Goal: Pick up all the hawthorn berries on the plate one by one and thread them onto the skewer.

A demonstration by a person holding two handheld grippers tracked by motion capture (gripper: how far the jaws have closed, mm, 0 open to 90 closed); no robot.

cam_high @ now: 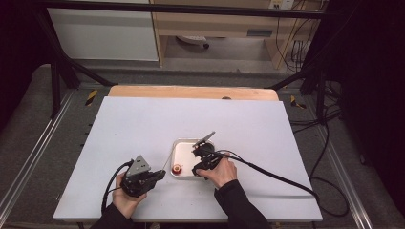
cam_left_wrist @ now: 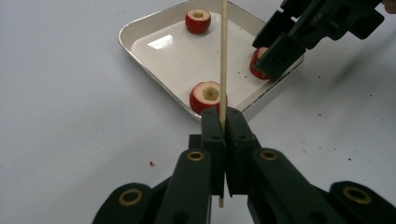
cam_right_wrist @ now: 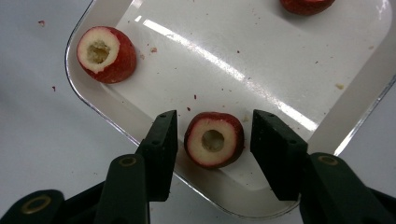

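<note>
A small white tray [cam_right_wrist: 280,56] holds three cored red fruit pieces. My right gripper [cam_right_wrist: 215,119] reaches down into it, its jaws standing on either side of one piece [cam_right_wrist: 214,140] with a thin gap on each side, so it is open. A second piece [cam_right_wrist: 105,53] lies in the tray's corner, and a third [cam_right_wrist: 306,3] at its far edge. My left gripper [cam_left_wrist: 223,117] is shut on a thin wooden skewer [cam_left_wrist: 223,56], which points up past the nearest piece [cam_left_wrist: 205,95]. In the high view, the left gripper [cam_high: 161,174] sits just left of the tray [cam_high: 184,151].
The tray lies near the front middle of a white table top [cam_high: 143,124], with a wooden strip [cam_high: 191,91] along the far edge. Small red crumbs dot the surface. Black cables [cam_high: 277,177] trail from both grippers toward the table's front and right.
</note>
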